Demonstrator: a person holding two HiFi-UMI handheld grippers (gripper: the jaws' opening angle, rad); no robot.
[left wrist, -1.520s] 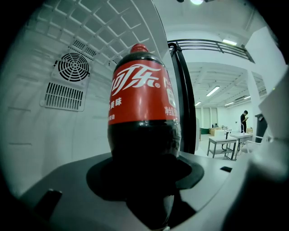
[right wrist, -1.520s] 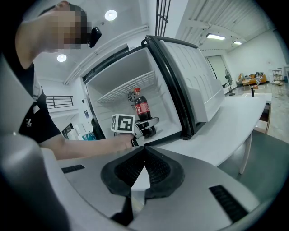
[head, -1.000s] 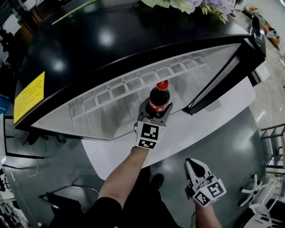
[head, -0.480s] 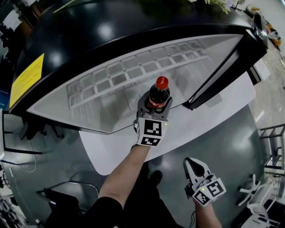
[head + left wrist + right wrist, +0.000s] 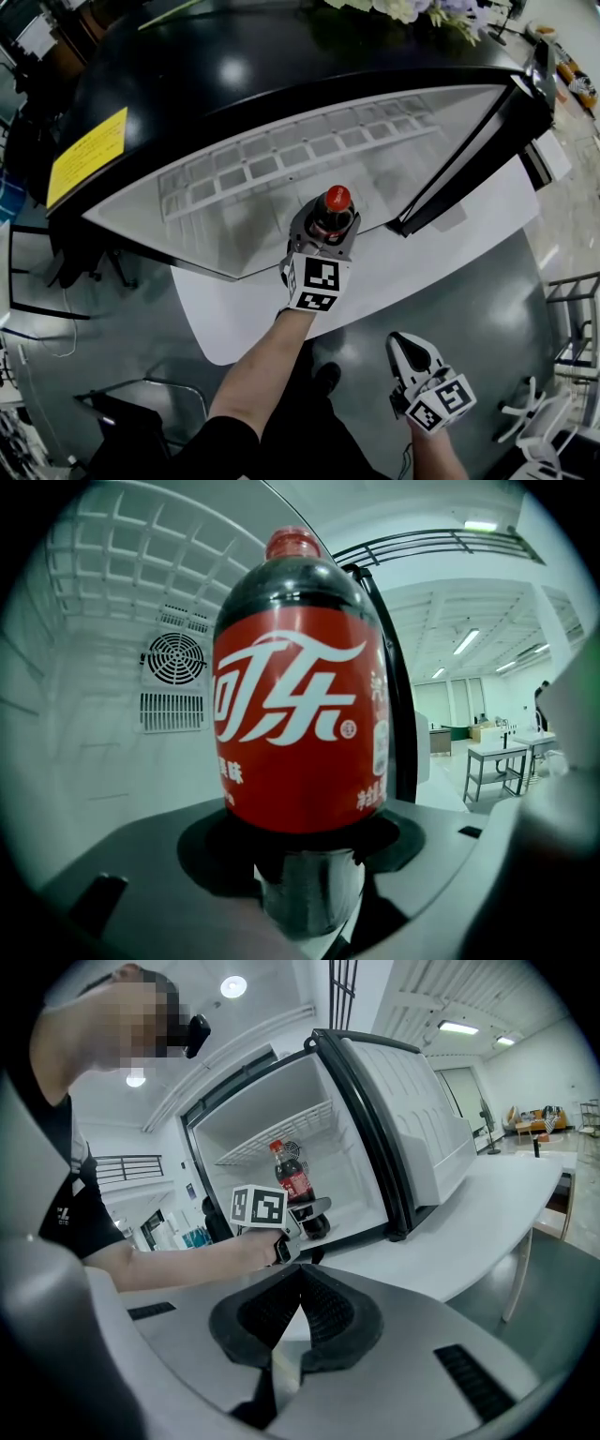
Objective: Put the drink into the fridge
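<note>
Pushed deeper vs prior frame, cola bottle (image 5: 335,208) stood inside open fridge (image 5: 234,211), grasped by left tool (image 5: 325,234); right tool (image 5: 410,345) clenched, empty.

Grey left claw (image 5: 323,227), right claw (image 5: 409,347); checkered marker cubes (image 5: 314,284); black sleeve (image 5: 187,452).

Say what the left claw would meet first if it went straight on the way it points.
Probably the fridge back wall, near the fan. The bottle that the left claw grips would likely touch before the claw does. Depth is unclear.
</note>
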